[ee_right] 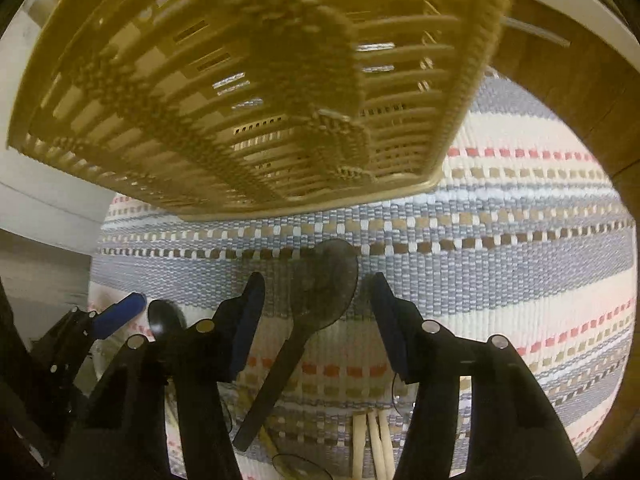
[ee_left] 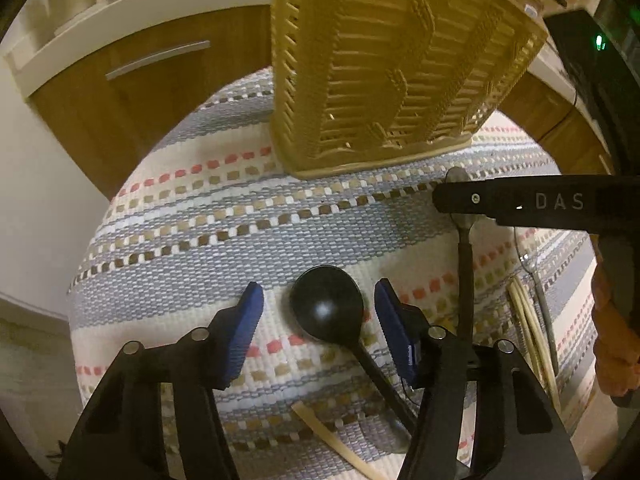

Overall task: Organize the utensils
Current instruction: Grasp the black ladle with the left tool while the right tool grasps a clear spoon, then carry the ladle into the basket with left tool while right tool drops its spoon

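Note:
A black spoon [ee_left: 328,308] lies on the striped mat, its bowl between the blue pads of my left gripper [ee_left: 320,300]. The jaws stand open, with a gap on each side of the bowl. My right gripper [ee_right: 316,284] is also open, straddling the head of a smoky translucent paddle [ee_right: 324,280] without touching it. In the left wrist view, a black finger [ee_left: 500,202] of the right gripper crosses that grey utensil [ee_left: 464,248]. A woven tan basket [ee_left: 380,60] stands just beyond both. The right wrist view catches a left-gripper pad [ee_right: 120,314] beside the black spoon [ee_right: 164,320].
Pale chopsticks [ee_left: 528,320] lie to the right of the spoon, and one more stick [ee_left: 332,440] lies below it. Chopsticks [ee_right: 376,440] also show under the right gripper. The striped mat [ee_left: 180,220] covers the floor in front of wooden cabinets [ee_left: 132,92].

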